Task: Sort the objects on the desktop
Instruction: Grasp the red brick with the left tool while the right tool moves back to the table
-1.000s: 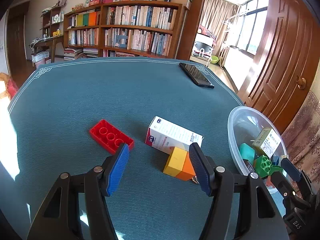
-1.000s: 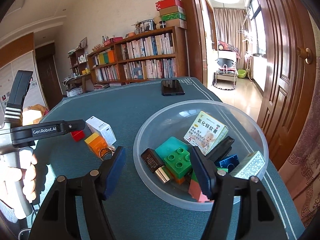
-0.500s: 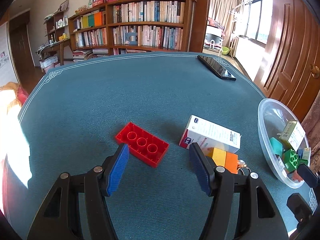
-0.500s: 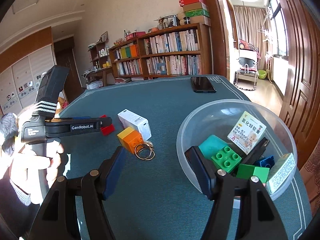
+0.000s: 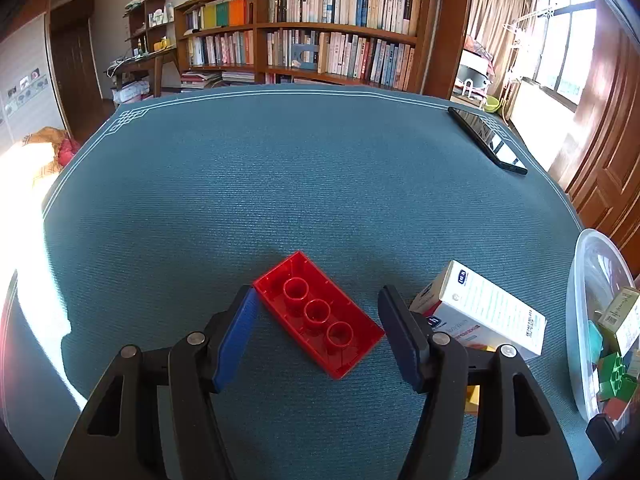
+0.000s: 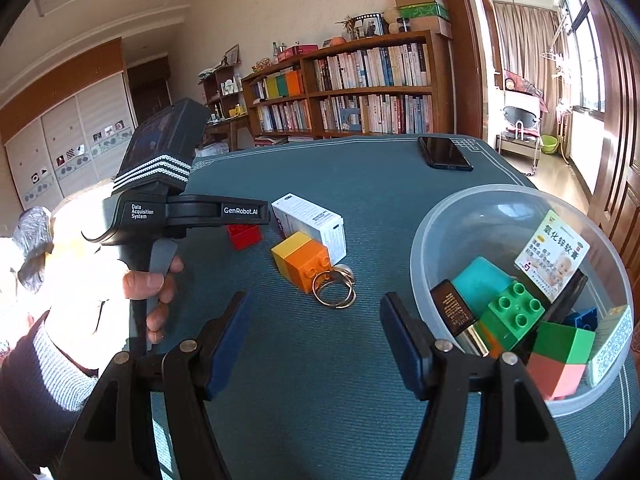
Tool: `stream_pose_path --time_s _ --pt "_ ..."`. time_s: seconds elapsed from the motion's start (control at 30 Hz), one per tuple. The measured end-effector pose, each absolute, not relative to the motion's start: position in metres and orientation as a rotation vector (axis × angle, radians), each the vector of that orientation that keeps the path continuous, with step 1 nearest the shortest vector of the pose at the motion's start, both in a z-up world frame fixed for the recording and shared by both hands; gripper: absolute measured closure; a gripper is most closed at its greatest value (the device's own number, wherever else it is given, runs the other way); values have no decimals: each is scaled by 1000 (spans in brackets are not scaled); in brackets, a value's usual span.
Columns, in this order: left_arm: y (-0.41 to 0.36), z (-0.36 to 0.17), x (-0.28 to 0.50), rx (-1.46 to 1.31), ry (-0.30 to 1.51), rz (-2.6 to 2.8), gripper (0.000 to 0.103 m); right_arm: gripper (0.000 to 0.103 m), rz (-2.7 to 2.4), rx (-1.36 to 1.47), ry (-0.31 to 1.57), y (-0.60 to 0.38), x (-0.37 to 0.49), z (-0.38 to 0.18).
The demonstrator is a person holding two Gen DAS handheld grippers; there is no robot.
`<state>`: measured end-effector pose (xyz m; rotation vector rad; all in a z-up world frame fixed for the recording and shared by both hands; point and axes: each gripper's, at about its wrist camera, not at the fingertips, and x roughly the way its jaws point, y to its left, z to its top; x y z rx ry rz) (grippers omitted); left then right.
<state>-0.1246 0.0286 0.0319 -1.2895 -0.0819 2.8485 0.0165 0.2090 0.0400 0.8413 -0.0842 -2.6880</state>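
A red brick (image 5: 318, 314) lies upside down on the blue tablecloth, between the tips of my open left gripper (image 5: 316, 320); the pads do not touch it. In the right wrist view the brick (image 6: 244, 236) shows partly under the left gripper (image 6: 224, 214). A white box (image 5: 480, 314) lies to its right, against a yellow-orange block (image 6: 302, 260) with metal rings (image 6: 336, 290). My right gripper (image 6: 314, 332) is open and empty, just left of the clear bowl (image 6: 452, 216) that holds several bricks and boxes.
A black phone (image 5: 486, 140) lies at the table's far right corner. The bowl's rim (image 5: 574, 280) stands at the right edge in the left wrist view. A bookshelf and a wooden door stand beyond the table.
My left gripper has moved left from the yellow-orange block to straddle the red brick. My right gripper has backed away left from over the bowl.
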Motion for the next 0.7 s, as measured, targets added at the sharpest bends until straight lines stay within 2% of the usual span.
stream_pose_path --time_s 0.13,0.6,0.63,0.7 --pt "23 28 -124 -1286 -124 2841 30 32 -2683 856 -99 210 14 38" --pt "-1 25 -117 -1272 -227 2822 30 32 -2583 956 -125 204 4 35" --pt "-3 24 -115 -1263 -227 2822 30 32 -2578 962 -127 204 2 35" --pt "-2 23 -115 -1242 -215 2820 38 32 -2573 972 -122 202 0 36"
